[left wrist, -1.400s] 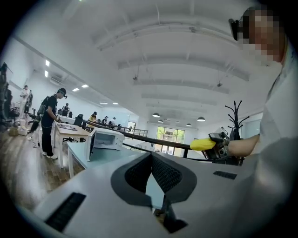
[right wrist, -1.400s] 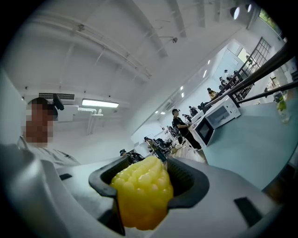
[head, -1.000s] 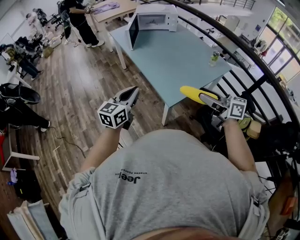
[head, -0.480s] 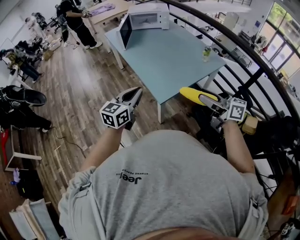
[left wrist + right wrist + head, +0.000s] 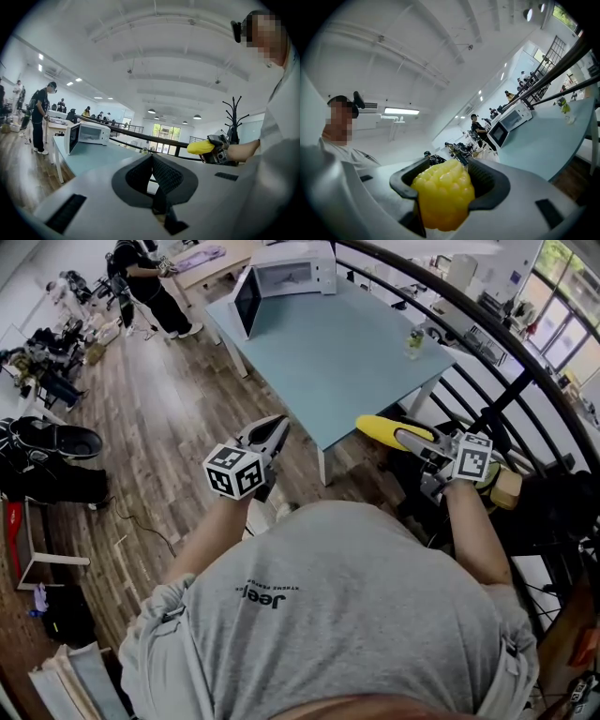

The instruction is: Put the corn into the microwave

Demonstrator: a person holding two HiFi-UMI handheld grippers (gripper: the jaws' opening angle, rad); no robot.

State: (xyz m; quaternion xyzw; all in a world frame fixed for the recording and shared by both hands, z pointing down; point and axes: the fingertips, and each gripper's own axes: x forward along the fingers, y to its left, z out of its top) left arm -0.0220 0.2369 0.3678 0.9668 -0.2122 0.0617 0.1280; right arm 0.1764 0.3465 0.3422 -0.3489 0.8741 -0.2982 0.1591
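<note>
So the corn (image 5: 384, 430) is clamped in the right gripper (image 5: 412, 439). The cob pokes out past the jaws toward 10 o'clock in the head view, hanging over the floor just off the near corner of the table (image 5: 356, 362). The left gripper (image 5: 267, 434) has its jaws pressed together on nothing. The microwave (image 5: 286, 273) is way up at 12 o'clock on the far end of the table, well apart from the corn, with its door (image 5: 246, 302) swung open toward 8 o'clock. What I'd worry about is that the jaws only bite one end of the cob, so most of it sticks out free. It's round and bumpy, so I reckon a jolt on the way over could twist it or pop it loose. The open door is also easy to clip coming in from this side, and the bottle (image 5: 413, 341) at the table's 3 o'clock edge could get knocked over if the right arm swings wide.
</note>
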